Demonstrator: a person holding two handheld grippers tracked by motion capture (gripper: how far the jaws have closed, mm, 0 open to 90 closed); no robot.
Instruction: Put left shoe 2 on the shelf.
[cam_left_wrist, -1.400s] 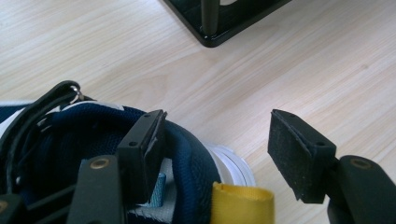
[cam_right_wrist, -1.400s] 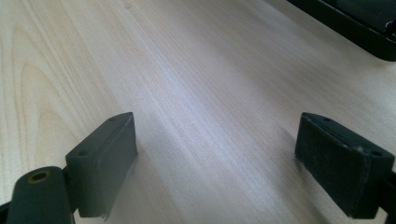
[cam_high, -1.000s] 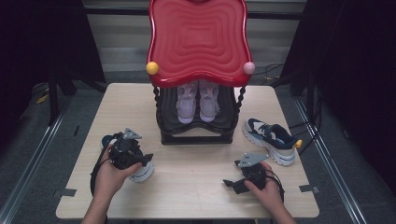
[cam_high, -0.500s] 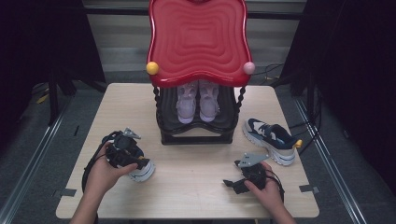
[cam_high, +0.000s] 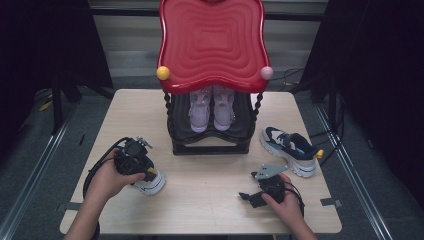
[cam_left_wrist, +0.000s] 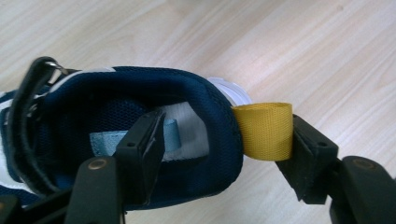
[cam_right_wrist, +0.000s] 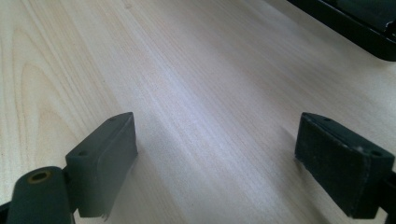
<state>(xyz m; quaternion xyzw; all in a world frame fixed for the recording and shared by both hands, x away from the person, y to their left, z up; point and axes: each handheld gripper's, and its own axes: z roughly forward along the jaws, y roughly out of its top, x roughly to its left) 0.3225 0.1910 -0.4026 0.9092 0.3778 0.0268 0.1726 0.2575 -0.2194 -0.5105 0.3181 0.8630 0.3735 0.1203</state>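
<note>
Two grippers are in your hands: your left gripper (cam_left_wrist: 219, 154) has its jaws set around the heel of the navy sneaker (cam_left_wrist: 140, 126), one inside the collar, one against the yellow pull loop (cam_left_wrist: 263, 130). Your right gripper (cam_right_wrist: 224, 158) rests wide apart, holding nothing, over the table (cam_high: 210, 200).

Looking forward and down from above the near edge of the pale wooden table (cam_high: 210, 200), taking in its whole top. Riding low on the left hand-held gripper (cam_left_wrist: 224, 144), pressed close over the navy mesh sneaker with yellow heel loop (cam_left_wrist: 140, 112), also seen from above (cam_high: 150, 181). Skimming bare tabletop (cam_right_wrist: 196, 93) closely between the right hand-held gripper (cam_right_wrist: 215, 158) jaws.
</note>
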